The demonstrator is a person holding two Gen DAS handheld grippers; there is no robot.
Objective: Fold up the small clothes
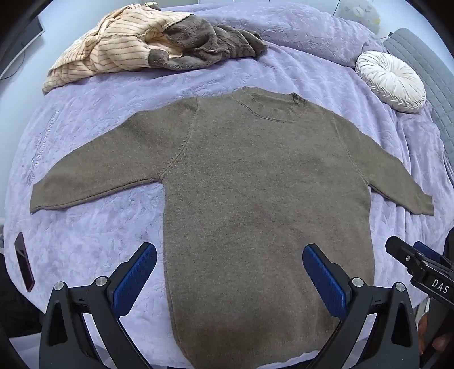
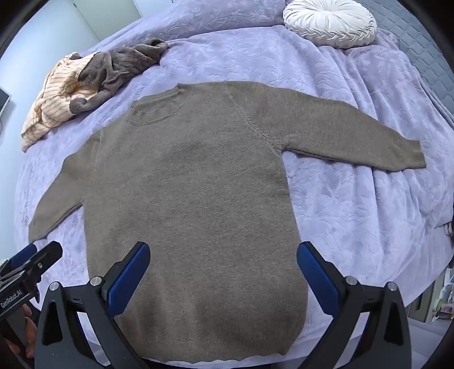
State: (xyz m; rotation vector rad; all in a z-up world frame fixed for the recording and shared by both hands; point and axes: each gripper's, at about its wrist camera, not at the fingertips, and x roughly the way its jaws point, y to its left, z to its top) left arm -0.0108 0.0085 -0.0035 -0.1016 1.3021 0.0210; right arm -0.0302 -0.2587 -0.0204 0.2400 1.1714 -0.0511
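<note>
A small grey-brown knit sweater (image 1: 255, 176) (image 2: 193, 181) lies flat on a lilac bedspread (image 1: 93, 232) (image 2: 354, 204), neckline far, hem near, both sleeves spread out sideways. My left gripper (image 1: 229, 255) hangs open above the lower left part of the sweater's body, blue pads wide apart, nothing between them. My right gripper (image 2: 222, 252) hovers open over the lower right part of the body, also with nothing in it. Each gripper shows at the edge of the other's view: the right gripper (image 1: 408, 255) and the left gripper (image 2: 42, 252).
A heap of clothes, one striped cream (image 1: 113, 48) (image 2: 56, 96) and one brown fleece (image 1: 210, 42) (image 2: 122, 65), lies at the far left. A round white pleated cushion (image 1: 388, 79) (image 2: 329, 21) sits far right. A dark phone (image 1: 24, 261) lies near the left bed edge.
</note>
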